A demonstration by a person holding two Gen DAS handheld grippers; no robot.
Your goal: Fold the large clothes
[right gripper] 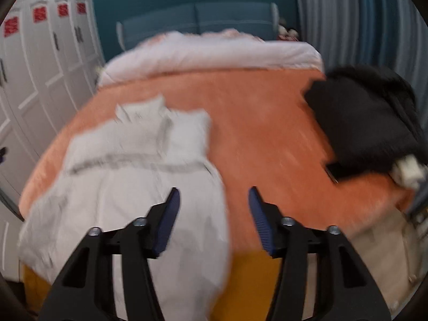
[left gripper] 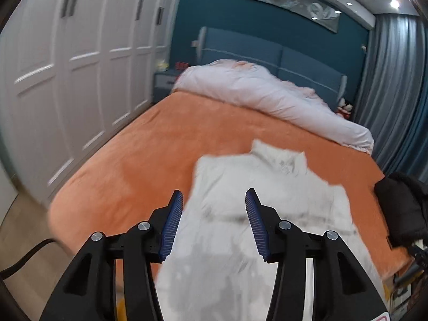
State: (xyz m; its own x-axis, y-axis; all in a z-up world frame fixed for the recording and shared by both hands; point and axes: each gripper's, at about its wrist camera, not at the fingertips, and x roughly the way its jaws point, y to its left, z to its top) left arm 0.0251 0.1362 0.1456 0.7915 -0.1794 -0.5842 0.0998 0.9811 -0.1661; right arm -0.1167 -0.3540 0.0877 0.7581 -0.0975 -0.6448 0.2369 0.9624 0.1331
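Both tongs stand released, grasping nothing: the left tongs (left gripper: 214,203) fill the bottom of the left wrist view with their blue-padded fingers (left gripper: 171,227) spread apart above a white padded jacket (left gripper: 240,200), and the right tongs (right gripper: 214,200) sit likewise at the bottom of the right wrist view, jaws apart, one finger over the jacket's right edge and the other over bare bedding. In the left view the jacket lies at lower centre on the orange bedspread (left gripper: 133,147), collar toward the upper part of the frame and hem hanging off the near edge of the bed. In the right view it takes up the lower left. A black garment (right gripper: 366,123) lies bunched at the right side of that frame, well apart from the white jacket. A pale duvet (left gripper: 267,93) is heaped across the far end of the bed, below a blue headboard (left gripper: 240,45). White wardrobe doors (left gripper: 80,67) fill the left of the frame, grey curtains (left gripper: 396,80) the right. Both views are motion-blurred.
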